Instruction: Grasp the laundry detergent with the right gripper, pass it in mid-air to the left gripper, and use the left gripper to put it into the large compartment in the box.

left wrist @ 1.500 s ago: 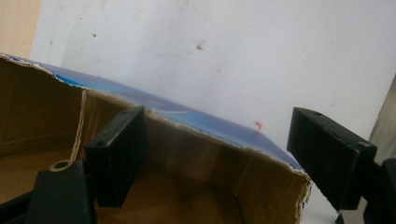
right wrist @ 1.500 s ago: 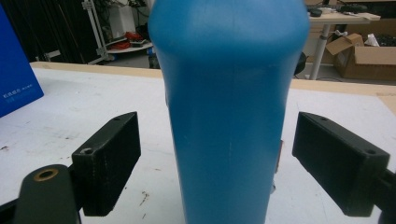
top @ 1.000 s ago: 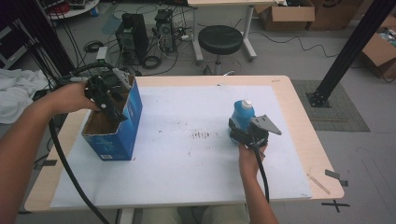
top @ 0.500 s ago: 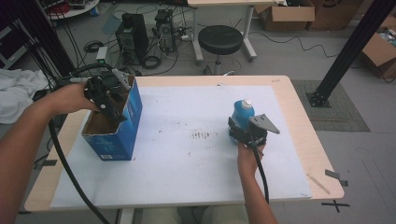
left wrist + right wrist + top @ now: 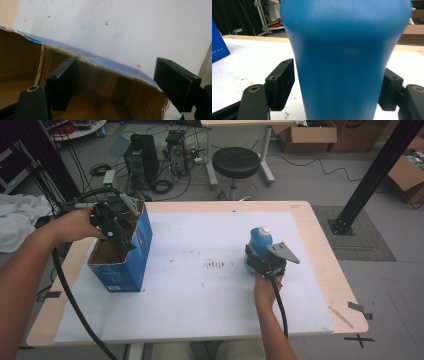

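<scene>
Blue bottle (image 5: 260,241) stands upright on the white sheet (image 5: 200,285), right of centre, and my right gripper (image 5: 264,262) has a jaw on each side of it. Can't really tell if they're squeezing it. My left gripper (image 5: 116,220) is spread wide over the open blue cardboard box (image 5: 131,260) at the table's left, straddling its wall, one jaw inside, one outside.

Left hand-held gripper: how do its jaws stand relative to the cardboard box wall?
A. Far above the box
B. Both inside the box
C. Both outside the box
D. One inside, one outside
D: the left hand-held gripper straddles the torn top edge of the box wall.
</scene>
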